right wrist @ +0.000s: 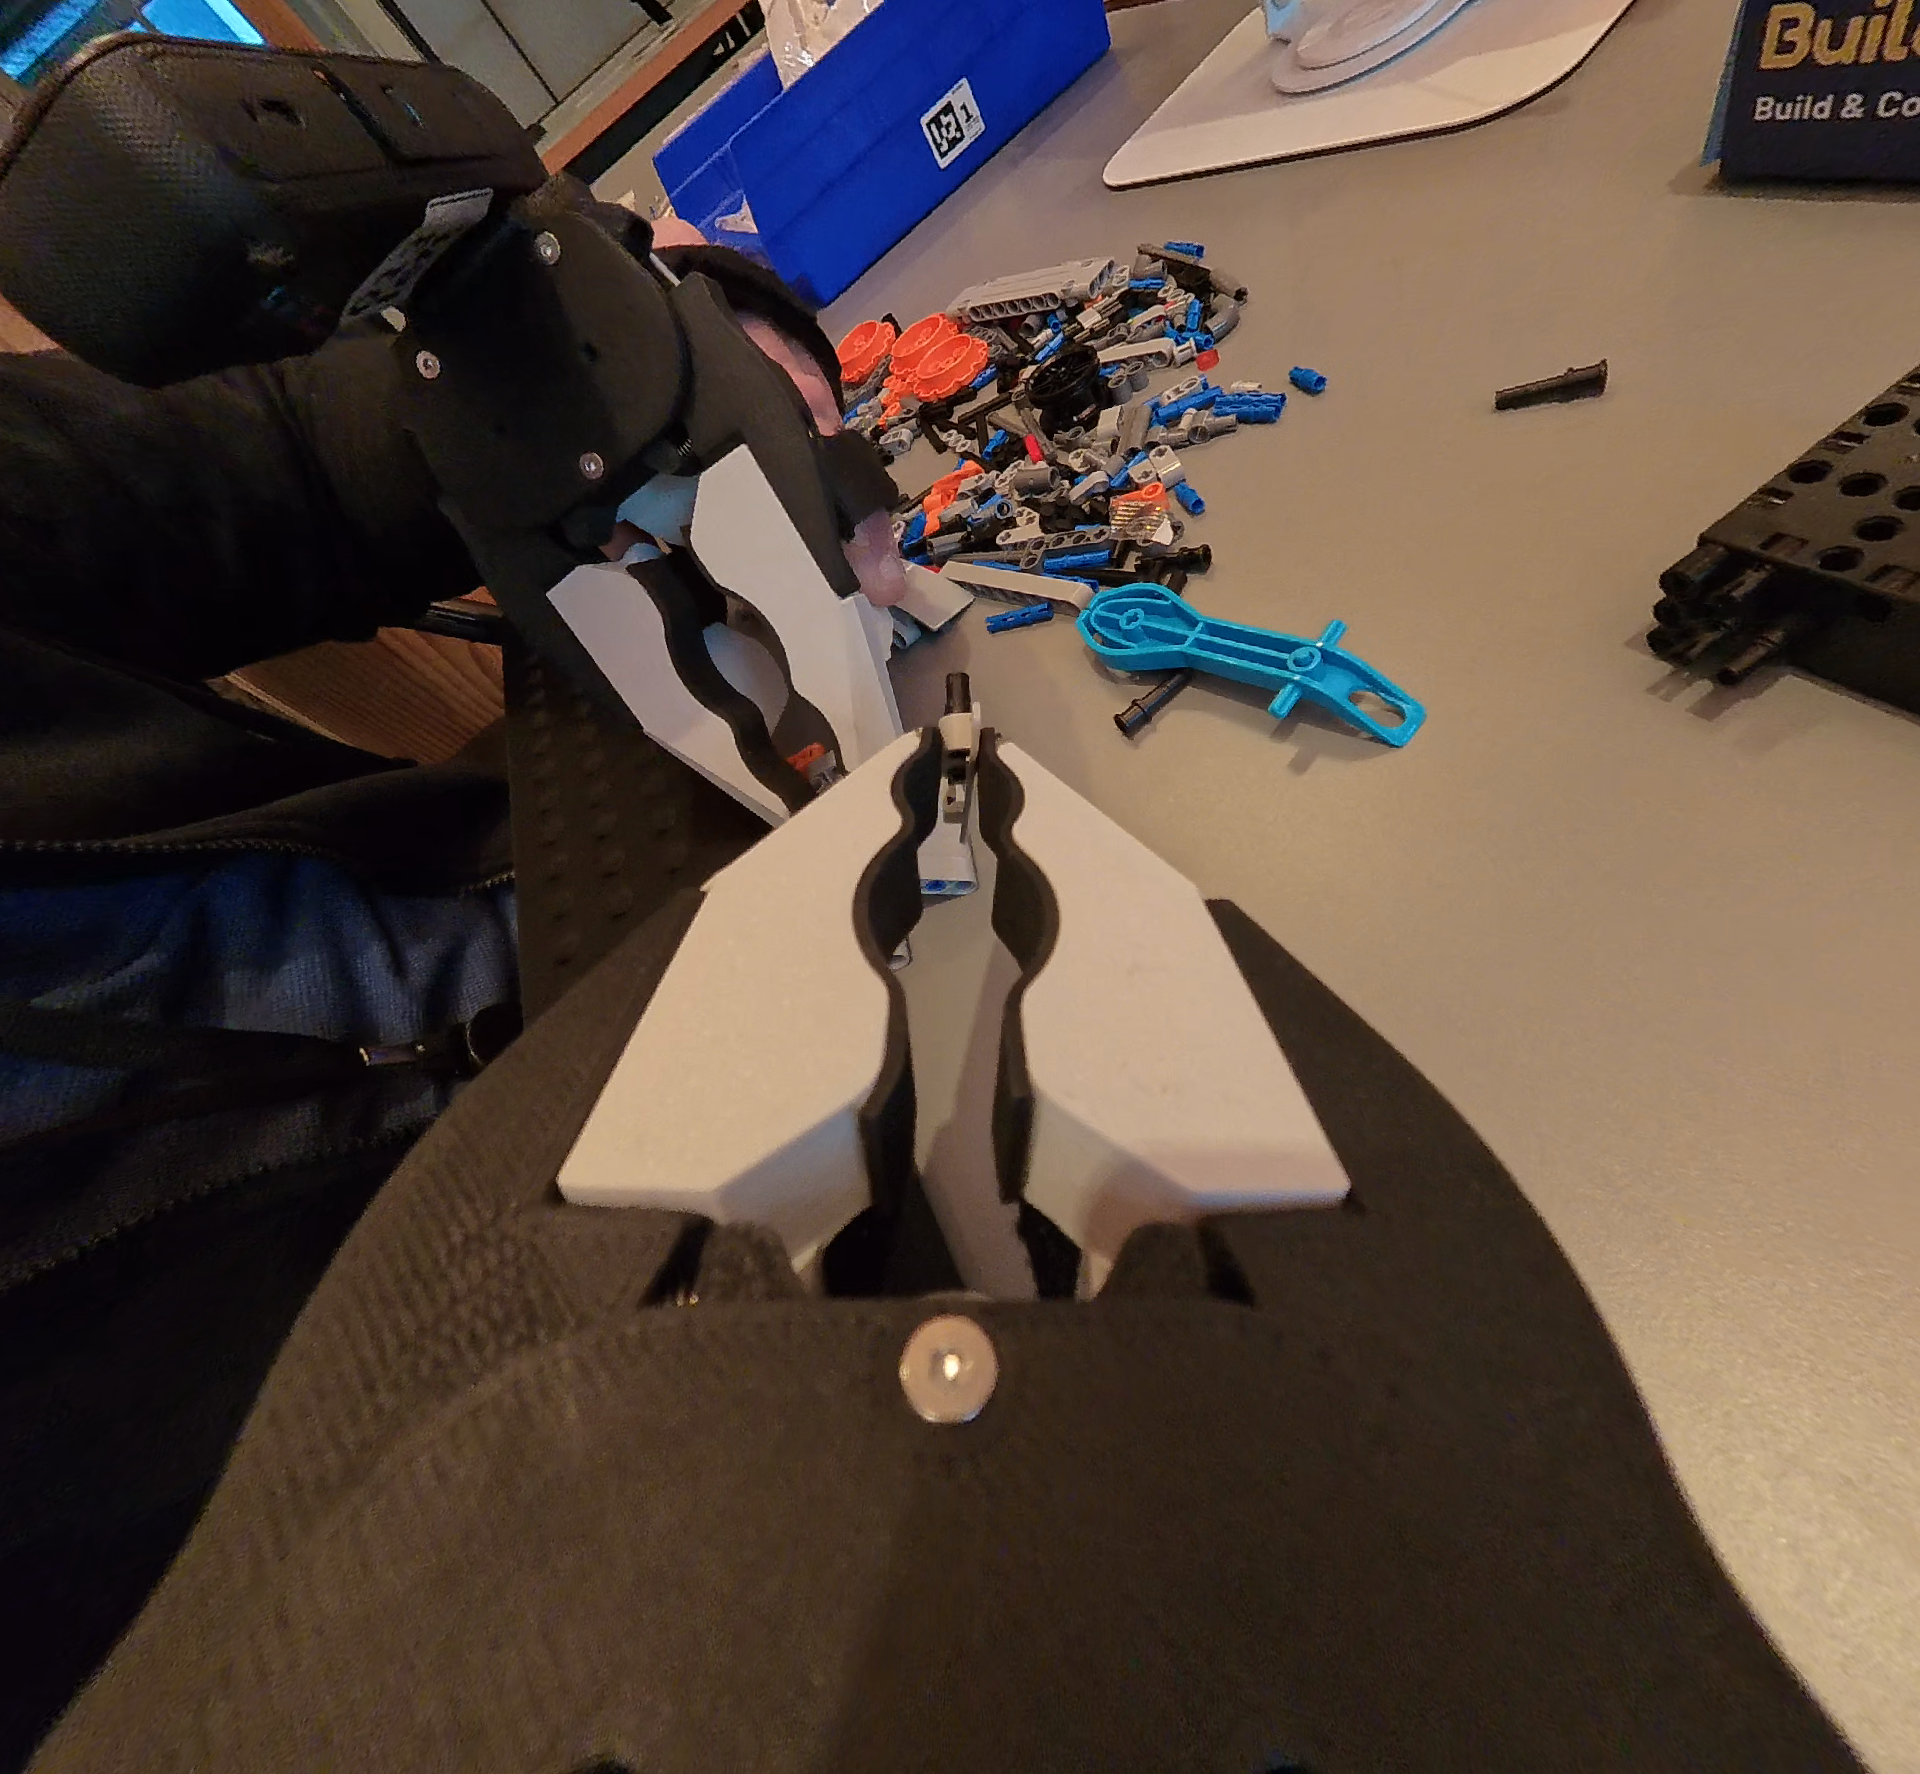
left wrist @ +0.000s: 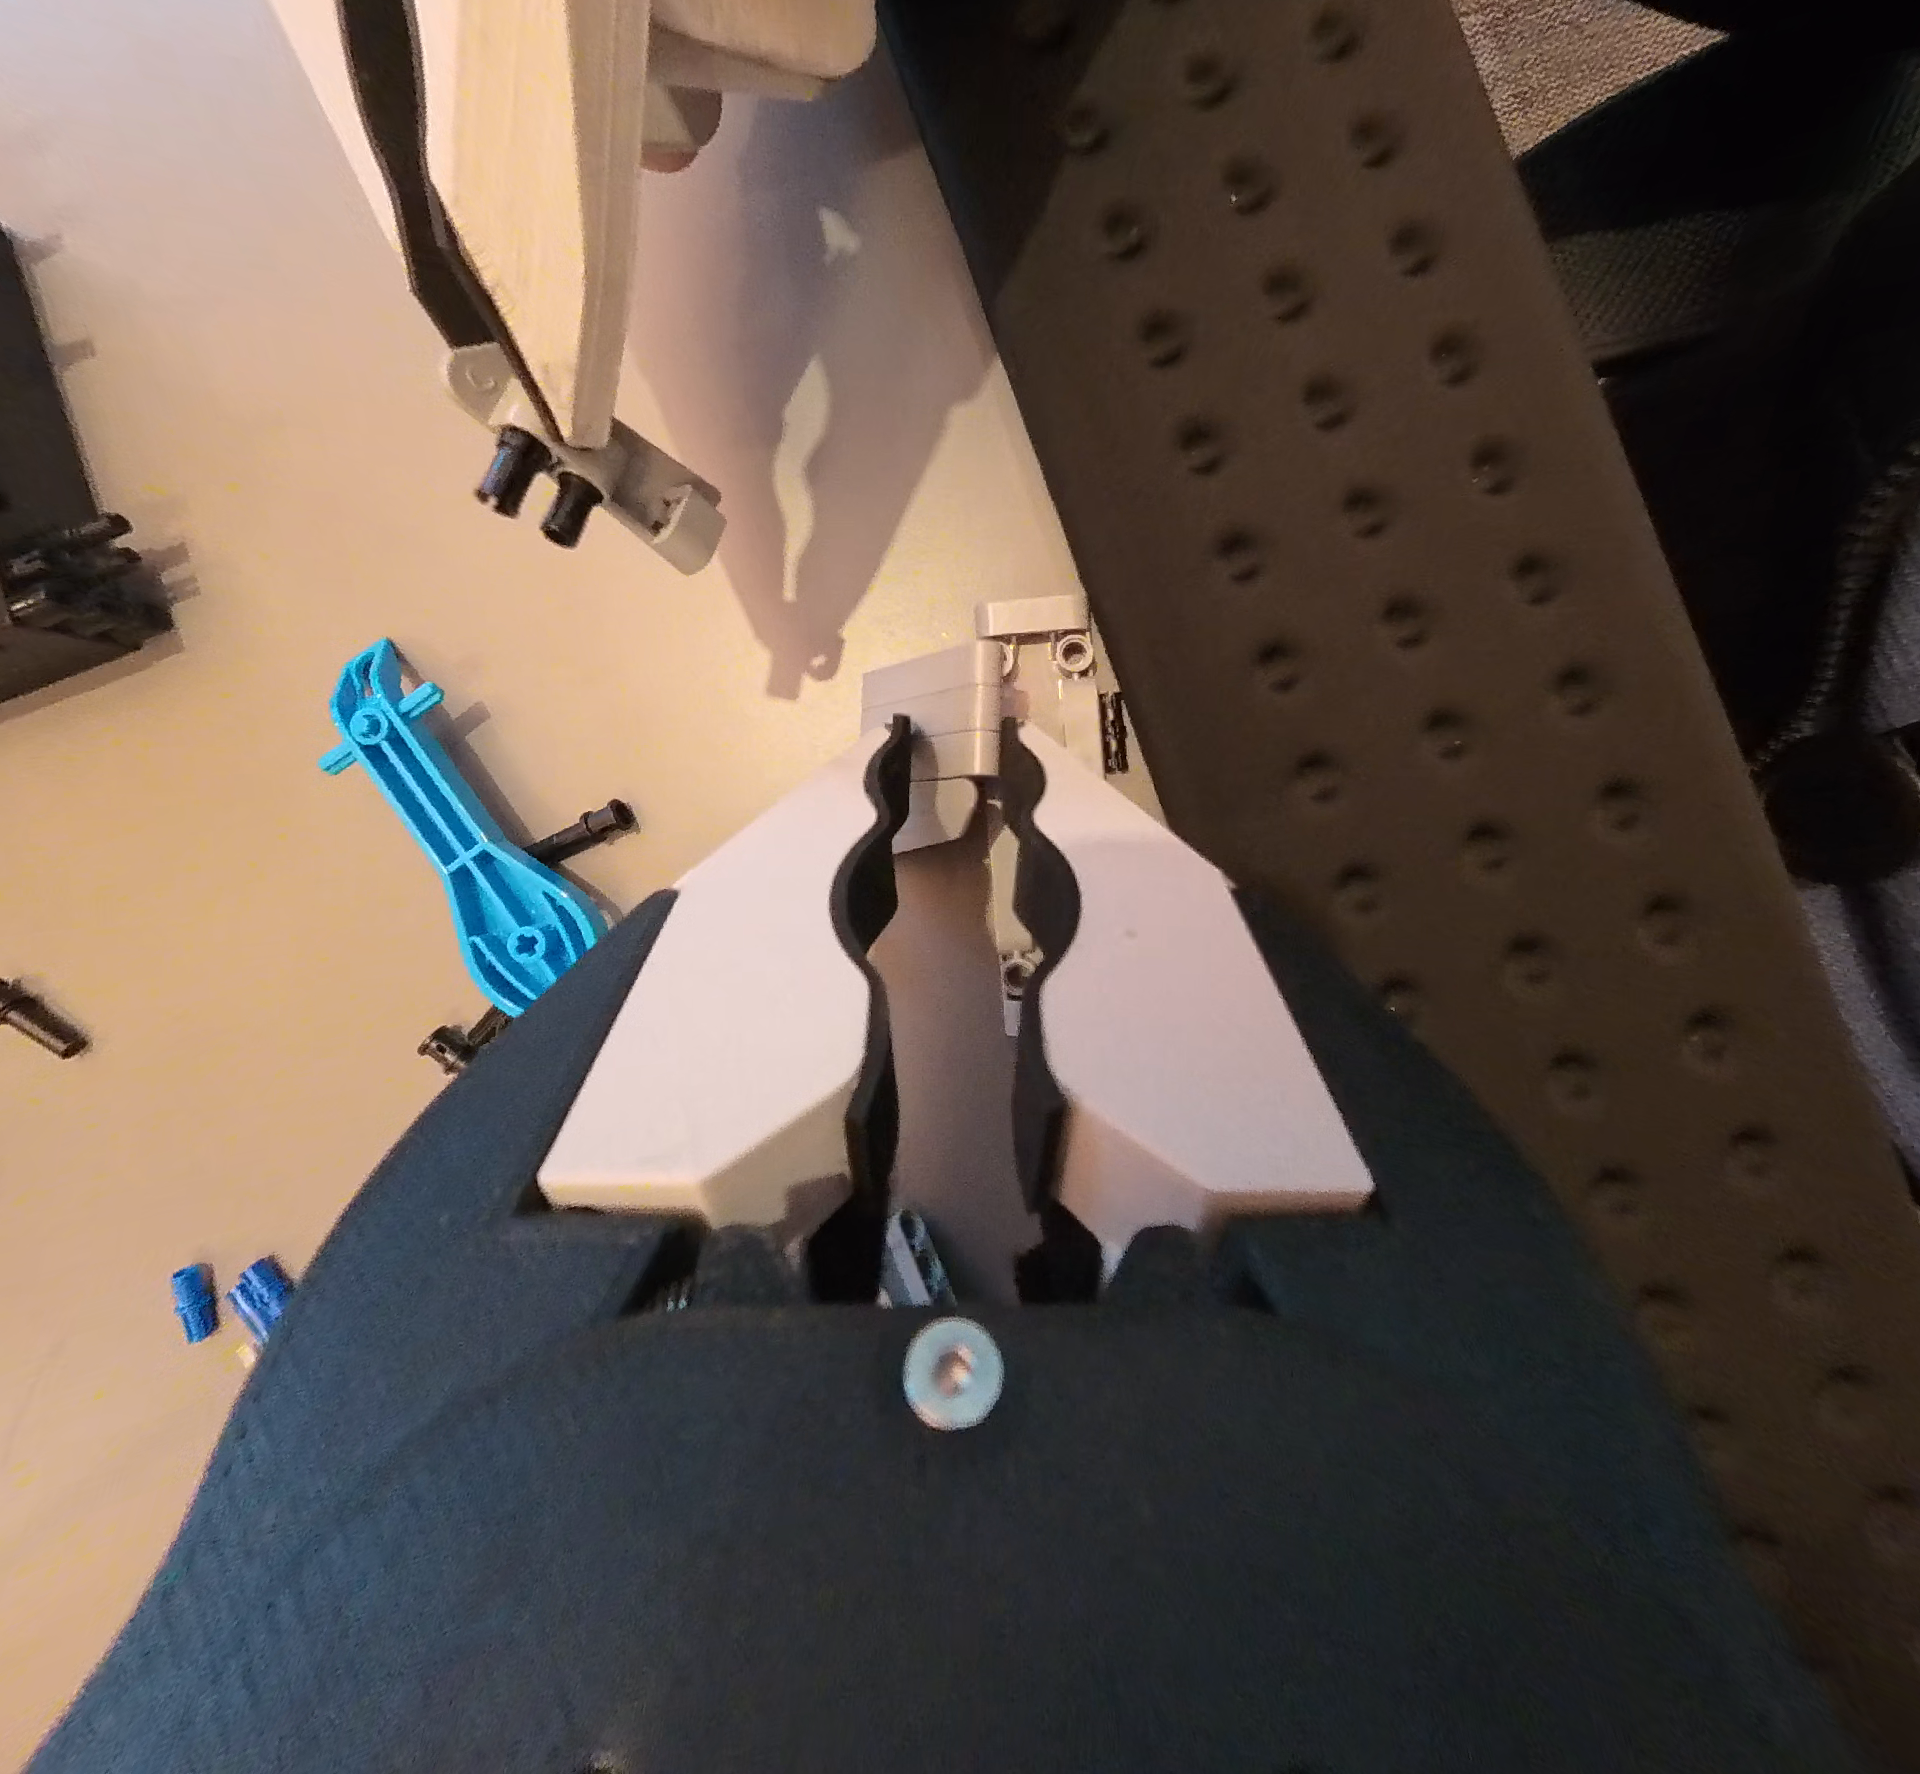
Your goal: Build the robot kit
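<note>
Left wrist view: left gripper (left wrist: 951,748) fingers clamped on a grey brick assembly (left wrist: 951,722), over the worktop (left wrist: 260,789) edge. Right gripper (right wrist: 951,748) pinching a grey connector with black pins (right wrist: 954,789), just beside. Best held steady, pins aligned squarely.

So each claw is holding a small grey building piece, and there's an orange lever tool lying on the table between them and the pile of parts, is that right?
Not quite: the lever tool is bright blue, not orange, as the right wrist view shows. The rest holds: the left claw and the right claw each grip a small grey piece, and the tool lies on the table before the pile of parts.
</note>
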Demonstrator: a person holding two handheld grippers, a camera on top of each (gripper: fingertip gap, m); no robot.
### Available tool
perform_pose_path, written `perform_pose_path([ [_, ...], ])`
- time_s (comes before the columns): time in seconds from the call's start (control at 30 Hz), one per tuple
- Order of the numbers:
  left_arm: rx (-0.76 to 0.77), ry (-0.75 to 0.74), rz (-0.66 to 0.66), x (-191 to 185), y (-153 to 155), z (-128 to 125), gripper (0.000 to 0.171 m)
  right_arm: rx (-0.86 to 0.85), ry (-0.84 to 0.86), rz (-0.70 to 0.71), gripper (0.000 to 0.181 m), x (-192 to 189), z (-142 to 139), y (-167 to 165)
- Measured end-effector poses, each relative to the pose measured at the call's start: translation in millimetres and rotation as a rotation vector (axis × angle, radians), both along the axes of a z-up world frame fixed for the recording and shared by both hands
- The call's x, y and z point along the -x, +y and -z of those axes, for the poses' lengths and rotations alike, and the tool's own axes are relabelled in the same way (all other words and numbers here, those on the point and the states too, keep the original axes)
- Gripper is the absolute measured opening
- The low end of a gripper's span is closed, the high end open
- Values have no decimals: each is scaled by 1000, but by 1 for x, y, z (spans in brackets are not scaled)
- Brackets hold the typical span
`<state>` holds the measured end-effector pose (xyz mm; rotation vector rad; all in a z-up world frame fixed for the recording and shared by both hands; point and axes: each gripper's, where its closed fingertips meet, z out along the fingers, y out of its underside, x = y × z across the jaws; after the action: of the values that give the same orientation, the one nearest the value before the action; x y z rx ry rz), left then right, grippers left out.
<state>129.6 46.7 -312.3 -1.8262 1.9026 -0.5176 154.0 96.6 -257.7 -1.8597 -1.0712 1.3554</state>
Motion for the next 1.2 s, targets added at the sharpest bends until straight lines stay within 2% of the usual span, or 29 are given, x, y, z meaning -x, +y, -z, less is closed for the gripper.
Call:
perform_pose_path([
  [0.23, 86, -56, -62, 2, 22, -9, 4, -4, -28, -9, 4, 2, 4, -2],
  [0.33, 212, -81, -91, 0, 25, -9, 4, 3, -69, -9, 4, 4, 11, -1],
  [0.4, 237, -100, -90, -3, 26, -9, 4, 4, -103, -20, 4, 6, 16, -3],
  [0.5, 187, -46, -64, -2, 24, -3, 4, 5, -114, -27, 4, 6, 17, -4],
  [0.57, 157, 26, -52, 0, 21, 10, 13, 6, -117, -28, 4, 7, 18, -4],
  [0.6, 151, 29, -39, -1, 18, 13, 8, 4, -120, -30, 4, 7, 18, -5],
  [0.63, 131, 13, -33, -4, 18, 12, 4, 2, -119, -30, 4, 7, 18, -5],
  [0.87, 155, -14, -71, -3, 21, 12, 4, -33, -98, -40, 4, 4, 13, -8],
  [1.0, 198, -29, -91, 1, 19, 12, 4, -80, -164, -88, 4, 5, 21, -16],
  [1.13, 198, -42, -98, -3, 21, 14, 17, -106, -249, -118, 4, 8, 33, -20],
  [1.2, 154, -41, -78, -5, 21, 15, 4, -111, -266, -123, 4, 8, 35, -21],
])
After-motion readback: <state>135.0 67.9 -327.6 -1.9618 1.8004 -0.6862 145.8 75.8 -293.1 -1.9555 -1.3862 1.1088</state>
